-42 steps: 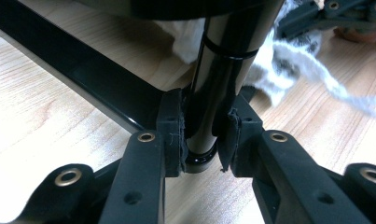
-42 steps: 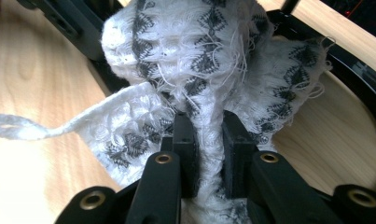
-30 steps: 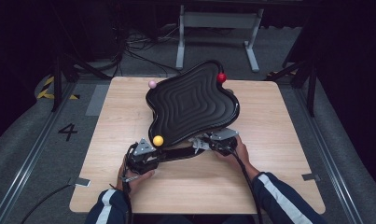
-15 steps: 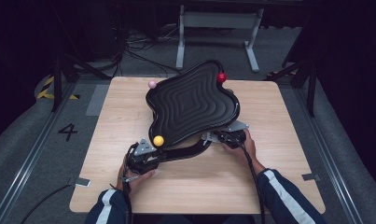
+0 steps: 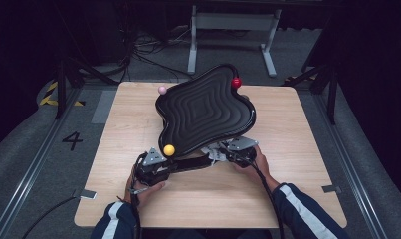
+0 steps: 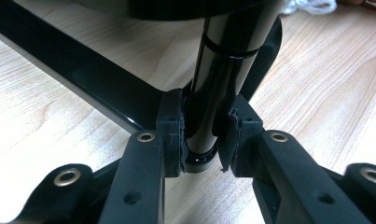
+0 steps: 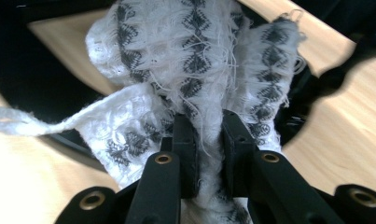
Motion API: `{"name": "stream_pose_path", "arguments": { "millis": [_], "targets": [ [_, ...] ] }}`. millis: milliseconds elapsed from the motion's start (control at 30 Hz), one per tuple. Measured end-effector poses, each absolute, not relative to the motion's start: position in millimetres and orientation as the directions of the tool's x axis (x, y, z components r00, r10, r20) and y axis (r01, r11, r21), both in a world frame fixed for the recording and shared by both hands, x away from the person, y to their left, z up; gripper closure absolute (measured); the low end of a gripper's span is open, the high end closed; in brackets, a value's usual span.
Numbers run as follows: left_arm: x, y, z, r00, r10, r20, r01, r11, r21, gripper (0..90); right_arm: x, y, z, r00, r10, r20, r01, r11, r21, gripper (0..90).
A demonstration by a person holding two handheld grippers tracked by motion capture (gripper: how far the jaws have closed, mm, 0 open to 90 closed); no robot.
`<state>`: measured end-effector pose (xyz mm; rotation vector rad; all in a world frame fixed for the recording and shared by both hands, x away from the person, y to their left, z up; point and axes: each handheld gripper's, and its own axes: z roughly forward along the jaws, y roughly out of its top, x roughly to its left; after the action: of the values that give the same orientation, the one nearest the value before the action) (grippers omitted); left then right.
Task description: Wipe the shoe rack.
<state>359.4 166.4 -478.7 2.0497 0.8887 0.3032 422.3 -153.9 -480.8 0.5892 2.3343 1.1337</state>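
A: What's the left gripper (image 5: 155, 167) got hold of over there?

B: A glossy black post (image 6: 213, 88). In the left gripper view the two pads are pressed against it from either side, so the jaws are narrow and clamped on it. A black bar (image 6: 73, 77) runs off across the wood behind it.

A: And that post belongs to the wavy thing?

B: Looks so. The black tray (image 5: 205, 112) with the rippled top sits tilted over the middle of the wooden table (image 5: 138, 119), its near edge just above the two grippers. There's a yellow ball (image 5: 169, 150) at its near left corner, a pink ball (image 5: 162, 90) at the far left and a red ball (image 5: 236, 82) at the far right.

A: The right gripper (image 5: 240, 149)?

B: Near right of the tray's base, just beside it. Its jaws are pinched tight on a white cloth (image 7: 195, 88) with a dark grey pattern; in the right gripper view the fabric bunches up between the pads and spreads out frayed above them.

A: Is the cloth touching the tray?

B: It lies against the dark underside, but I can't tell how firmly.
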Motion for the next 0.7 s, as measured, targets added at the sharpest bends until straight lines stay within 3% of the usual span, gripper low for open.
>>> {"name": "stream_pose_path", "arguments": {
  "millis": [567,700],
  "targets": [
    [359.5,166.4,-478.5,0.715,0.69,-0.11,0.486,-0.378,0.788,71.5,387.9,-84.8,-479.5,-0.875,0.415,-0.251,0.057,0.601,0.797,79.1],
    [359.4,166.5,-478.5,0.715,0.69,-0.11,0.487,-0.379,0.787,71.6,389.6,-85.6,-479.2,-0.878,0.409,-0.25,0.055,0.603,0.796,79.1]
  ]
}}
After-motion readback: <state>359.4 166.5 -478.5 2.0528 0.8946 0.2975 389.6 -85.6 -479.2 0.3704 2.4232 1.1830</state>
